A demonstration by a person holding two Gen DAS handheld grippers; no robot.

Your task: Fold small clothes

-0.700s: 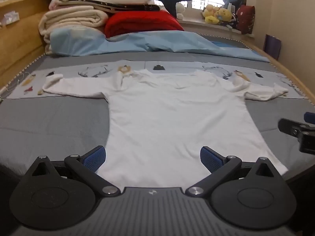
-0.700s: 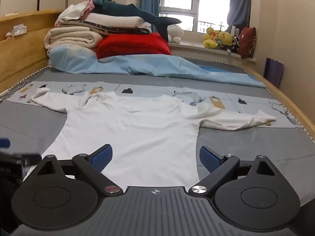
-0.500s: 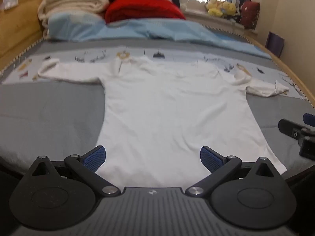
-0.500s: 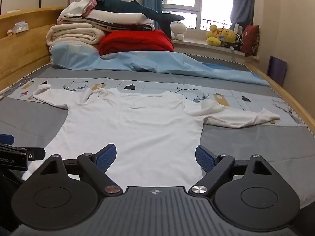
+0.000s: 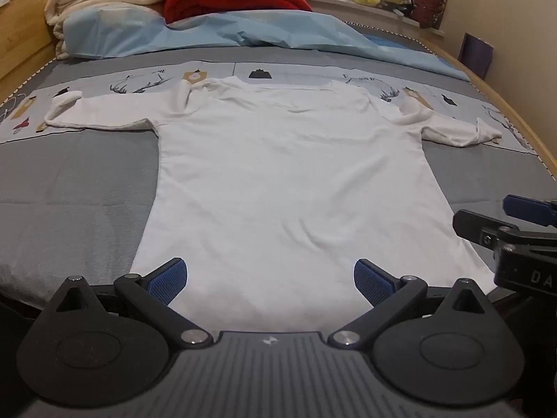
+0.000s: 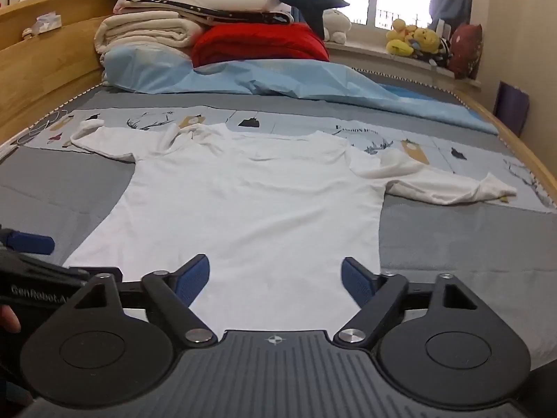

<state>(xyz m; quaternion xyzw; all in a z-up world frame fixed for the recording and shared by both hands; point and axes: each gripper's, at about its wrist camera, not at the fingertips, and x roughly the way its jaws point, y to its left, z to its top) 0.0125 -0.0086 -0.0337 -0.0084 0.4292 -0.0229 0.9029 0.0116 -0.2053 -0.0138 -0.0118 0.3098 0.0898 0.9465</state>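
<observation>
A small white long-sleeved shirt (image 5: 285, 181) lies spread flat on the grey bed cover, collar toward the pillows, sleeves out to both sides; it also shows in the right wrist view (image 6: 257, 202). My left gripper (image 5: 269, 280) is open and empty, hovering over the shirt's near hem. My right gripper (image 6: 275, 280) is open and empty over the hem's right part. The right gripper shows at the right edge of the left wrist view (image 5: 515, 230), and the left gripper shows at the left edge of the right wrist view (image 6: 28, 261).
Folded blankets and a red quilt (image 6: 257, 43) are stacked at the head of the bed, with a light blue sheet (image 6: 278, 80) in front. A wooden bed frame (image 6: 41, 69) runs along the left. Plush toys (image 6: 414, 41) sit on the windowsill.
Both grippers have moved forward and tilted down toward the shirt's hem. The shirt has not moved and both grippers stay open.
</observation>
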